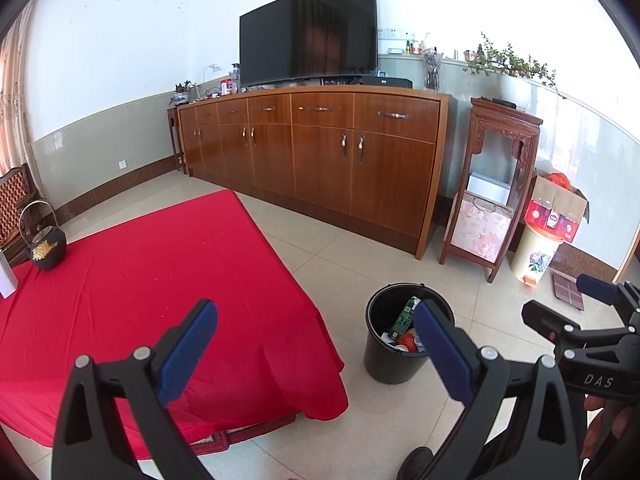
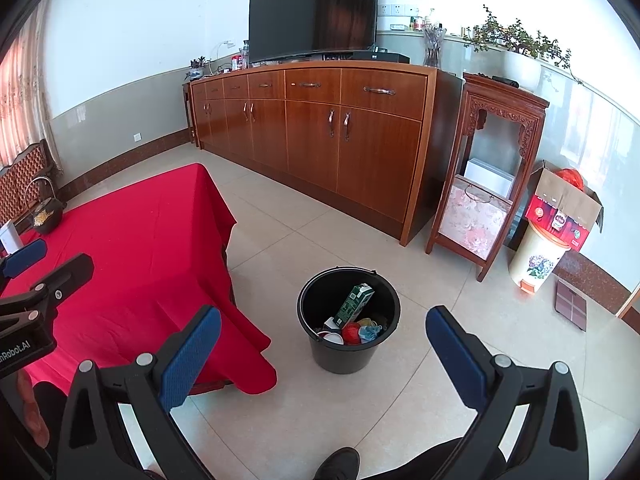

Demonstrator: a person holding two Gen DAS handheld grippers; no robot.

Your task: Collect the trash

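Far left, on the bench under a red cloth (image 1: 152, 280): a dark iron kettle (image 1: 46, 246) with a hoop handle, and a white upright item (image 1: 7, 276) at the edge, identity unclear. Left tool (image 1: 314, 338): jaws spread wide, nothing between the blue pads, held over the near corner of the bench and the floor beside it. Centre, on the tiled floor (image 2: 360, 240) just beside the hanging cloth: a black bucket (image 2: 348, 354), upright, handle down on the rim. Contents: a green carton (image 2: 354, 304) leaning tilted against the inner wall, a red round piece (image 2: 351, 333), a white cup-like piece (image 2: 334, 338), a pale blue crumpled scrap (image 2: 368, 332); further items too small to tell. Right tool (image 2: 323, 346): released, jaws wide apart, empty, the bucket seen between its fingers from above. Behind, along the wall: a long wooden sideboard (image 1: 320, 148) carrying a dark television (image 1: 310, 28). Further right: a carved wooden stand (image 1: 496, 184), a cream pedal bin (image 1: 534, 254) with a flower print, an open cardboard box (image 1: 558, 204) resting on top of it. A dark shoe toe (image 2: 338, 462) shows at the lower edge.
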